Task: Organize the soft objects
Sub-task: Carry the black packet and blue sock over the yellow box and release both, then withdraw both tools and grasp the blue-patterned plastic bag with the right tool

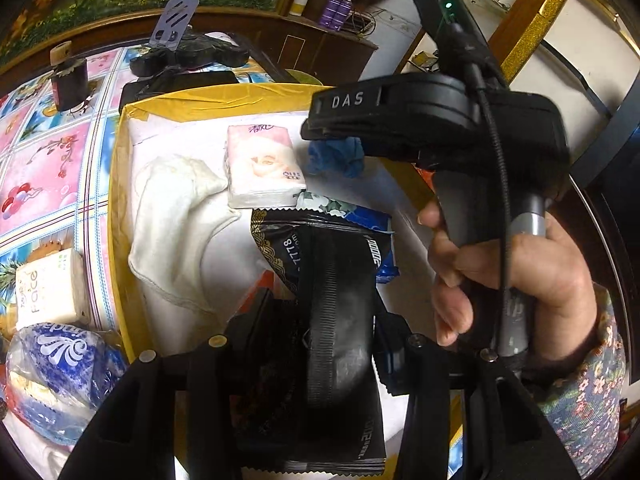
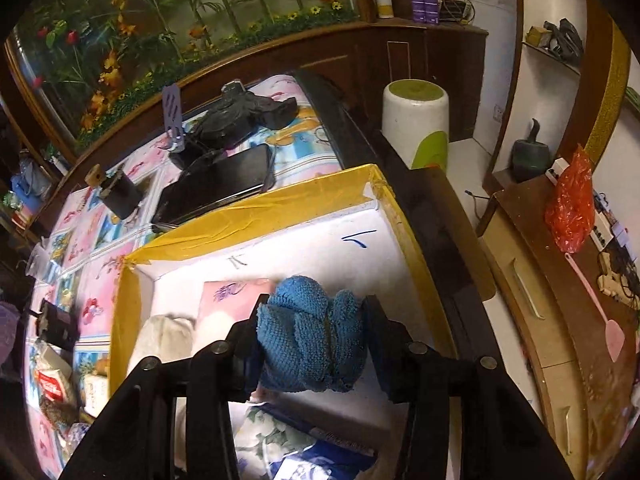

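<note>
Over a white box with a yellow taped rim [image 1: 116, 184] my left gripper [image 1: 324, 308] is shut on a black packet [image 1: 320, 248] with a serrated edge, which stands up between the fingers. In the box lie a white cloth [image 1: 176, 216], a pink tissue pack [image 1: 260, 164] and a floral packet [image 1: 320, 202]. In the right wrist view my right gripper [image 2: 316, 308] is low over the box's [image 2: 248, 216] far side. A blue knitted cloth [image 2: 312, 332] fills the gap, touching both pads. From the left the blue cloth [image 1: 336, 156] shows under the right gripper's housing [image 1: 432, 120].
Left of the box, on a floral tablecloth [image 1: 52, 168], are a "Face" tissue pack [image 1: 48, 284], a blue-and-white wrapped pack [image 1: 60, 360] and a dark jar [image 1: 70, 80]. Behind the box lie a black tablet [image 2: 220, 184] and a black device [image 2: 244, 112]. A white stool [image 2: 416, 120] stands beyond the table edge.
</note>
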Demonstrator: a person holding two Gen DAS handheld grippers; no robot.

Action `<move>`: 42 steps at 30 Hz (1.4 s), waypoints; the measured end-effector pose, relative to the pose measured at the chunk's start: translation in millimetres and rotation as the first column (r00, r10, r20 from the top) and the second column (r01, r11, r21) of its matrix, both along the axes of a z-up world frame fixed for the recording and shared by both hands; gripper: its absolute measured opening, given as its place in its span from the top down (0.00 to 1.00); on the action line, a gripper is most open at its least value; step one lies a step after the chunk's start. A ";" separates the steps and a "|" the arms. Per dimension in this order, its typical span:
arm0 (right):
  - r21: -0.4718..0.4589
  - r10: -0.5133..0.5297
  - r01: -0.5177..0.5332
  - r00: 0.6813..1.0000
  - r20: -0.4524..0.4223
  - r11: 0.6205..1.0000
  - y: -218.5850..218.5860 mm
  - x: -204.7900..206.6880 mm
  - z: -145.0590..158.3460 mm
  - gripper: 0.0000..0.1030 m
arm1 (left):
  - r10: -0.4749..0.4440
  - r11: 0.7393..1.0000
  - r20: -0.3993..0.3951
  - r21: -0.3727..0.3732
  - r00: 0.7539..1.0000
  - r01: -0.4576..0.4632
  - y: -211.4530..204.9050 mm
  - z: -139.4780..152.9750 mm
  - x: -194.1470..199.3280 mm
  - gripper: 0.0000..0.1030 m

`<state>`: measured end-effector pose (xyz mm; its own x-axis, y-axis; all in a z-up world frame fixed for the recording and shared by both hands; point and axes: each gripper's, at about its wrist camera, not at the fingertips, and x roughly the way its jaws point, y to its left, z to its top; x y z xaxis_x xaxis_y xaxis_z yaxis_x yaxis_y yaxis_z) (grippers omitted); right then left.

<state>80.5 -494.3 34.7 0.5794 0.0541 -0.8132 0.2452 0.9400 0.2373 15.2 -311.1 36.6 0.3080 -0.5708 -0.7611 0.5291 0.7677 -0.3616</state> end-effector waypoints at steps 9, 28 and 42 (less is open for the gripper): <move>-0.020 -0.011 0.012 0.997 0.079 1.000 5.4 -44.7 23.8 0.38 | -0.002 0.999 0.036 -0.035 0.999 0.003 3.1 9.1 -5.0 0.40; 0.074 -0.040 0.020 0.958 0.283 0.997 58.0 -153.5 69.2 0.32 | 0.090 0.994 0.166 -0.083 0.982 -0.077 61.5 44.7 -15.3 0.40; 0.066 0.102 -0.129 0.944 0.314 0.989 145.1 -138.7 77.7 0.25 | 0.269 0.963 0.226 -0.095 0.936 -0.253 175.8 59.9 3.2 0.36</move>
<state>-58.2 -349.3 112.3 0.7871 0.1961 -0.5848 0.0382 0.9308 0.3636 18.5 -135.3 96.6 0.6180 -0.4911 -0.6140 0.3887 0.8697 -0.3043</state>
